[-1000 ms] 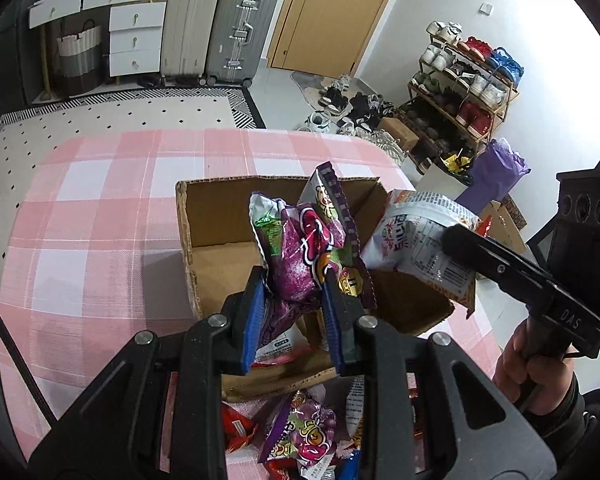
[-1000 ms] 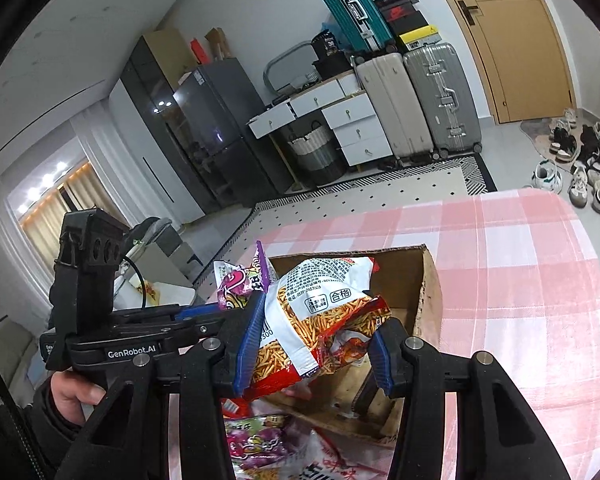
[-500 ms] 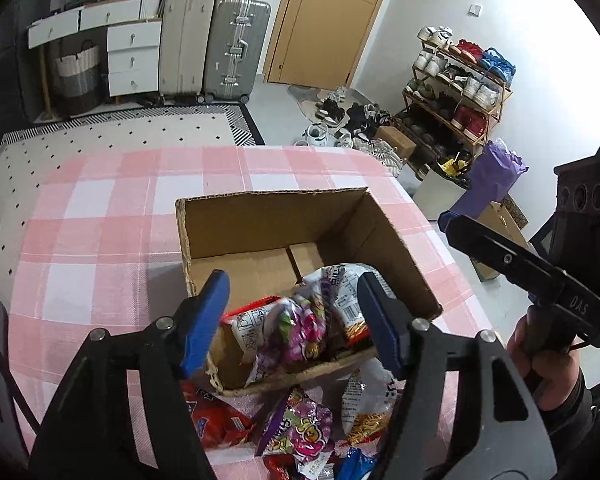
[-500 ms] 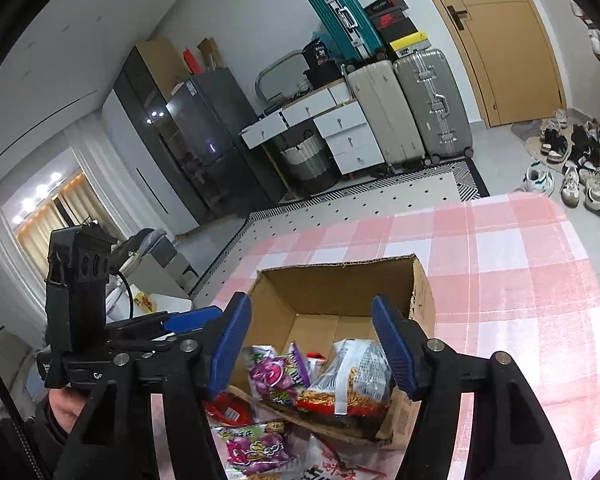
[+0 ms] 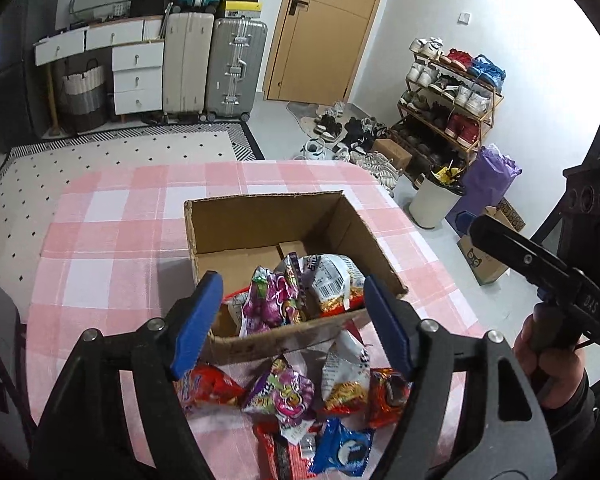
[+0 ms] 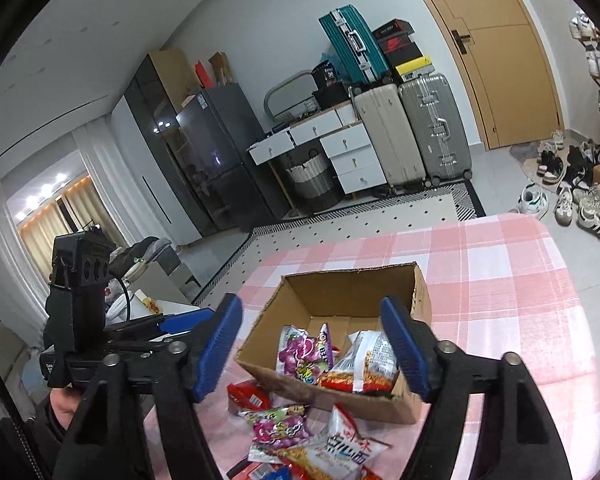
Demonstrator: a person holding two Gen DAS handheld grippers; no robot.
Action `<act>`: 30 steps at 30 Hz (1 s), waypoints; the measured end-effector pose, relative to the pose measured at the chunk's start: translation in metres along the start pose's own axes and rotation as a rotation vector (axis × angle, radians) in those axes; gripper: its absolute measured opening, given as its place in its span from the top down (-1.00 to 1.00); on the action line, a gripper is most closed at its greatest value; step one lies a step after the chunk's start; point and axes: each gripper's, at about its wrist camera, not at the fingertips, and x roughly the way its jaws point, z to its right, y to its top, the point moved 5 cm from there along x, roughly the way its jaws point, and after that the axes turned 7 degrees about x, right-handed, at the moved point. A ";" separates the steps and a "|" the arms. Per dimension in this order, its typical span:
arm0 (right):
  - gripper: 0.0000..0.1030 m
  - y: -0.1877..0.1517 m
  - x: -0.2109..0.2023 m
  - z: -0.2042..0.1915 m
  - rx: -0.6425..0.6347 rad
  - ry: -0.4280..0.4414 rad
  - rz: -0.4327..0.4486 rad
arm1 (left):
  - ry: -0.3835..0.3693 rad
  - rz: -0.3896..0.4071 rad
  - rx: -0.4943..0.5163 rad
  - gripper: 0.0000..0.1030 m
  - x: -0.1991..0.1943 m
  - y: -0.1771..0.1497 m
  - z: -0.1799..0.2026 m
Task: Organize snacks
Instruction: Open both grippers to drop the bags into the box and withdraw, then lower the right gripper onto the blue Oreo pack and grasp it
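Snacks (image 5: 300,296) in box (image 5: 260,216), below both empty grippers

A lived-in home; suitcases (image 5: 216,66), shoe rack (image 5: 448,92), fridge (image 6: 216,156).

The tablecloth (image 5: 112,232) was pink-and-white checked, the box (image 5: 260,220) plain brown, one packet (image 5: 270,306) purple, another (image 5: 342,450) blue.
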 end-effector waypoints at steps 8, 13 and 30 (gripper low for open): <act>-0.75 -0.013 -0.043 -0.025 -0.044 0.006 0.053 | 0.031 0.049 0.019 -0.58 -0.050 -0.013 0.019; -0.80 -0.025 -0.071 -0.040 -0.069 0.008 0.076 | 0.049 0.075 0.022 -0.62 -0.080 -0.022 0.030; -0.95 -0.069 -0.134 -0.087 -0.125 0.018 0.104 | 0.078 0.171 0.016 -0.97 -0.169 -0.065 0.055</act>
